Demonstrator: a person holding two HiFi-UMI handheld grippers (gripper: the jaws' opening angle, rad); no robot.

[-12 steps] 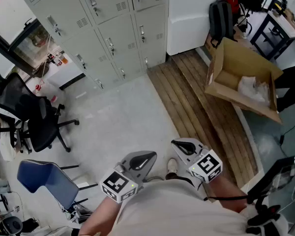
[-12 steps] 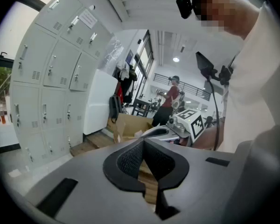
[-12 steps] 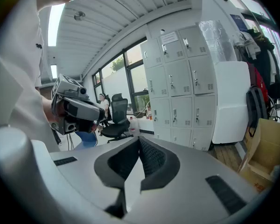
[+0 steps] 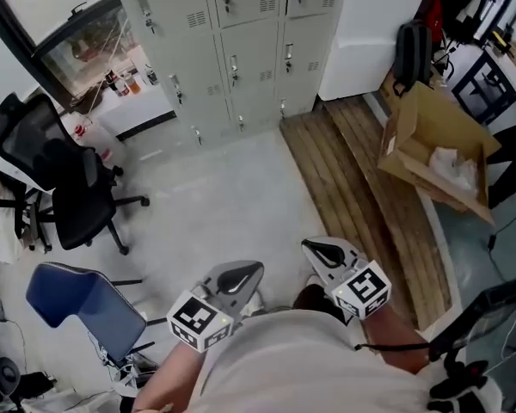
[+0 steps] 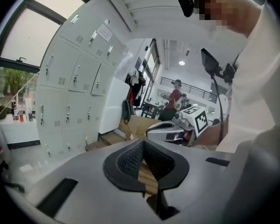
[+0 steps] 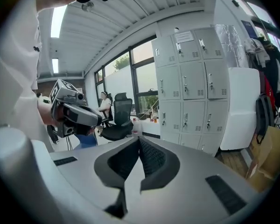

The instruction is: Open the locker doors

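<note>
A bank of grey lockers (image 4: 241, 33) stands against the far wall, every door closed, each with a small handle and vent slots. The lockers (image 5: 70, 92) lie well ahead at the left of the left gripper view, and the lockers (image 6: 191, 92) at the right of the right gripper view. My left gripper (image 4: 245, 271) is held low, close to the person's body, its jaws shut with nothing in them. Beside it, my right gripper (image 4: 316, 249) is likewise shut and empty. Both are far from the lockers, over the pale floor.
A black office chair (image 4: 69, 188) and a blue chair (image 4: 82, 304) stand at the left. At the right, an open cardboard box (image 4: 434, 157) rests by a wooden plank platform (image 4: 361, 196). A black backpack (image 4: 413, 54) leans near a white partition (image 4: 361, 24).
The head view has swung, so the lockers now sit more to the middle of the top edge. Both grippers stay low by the body, still shut.
</note>
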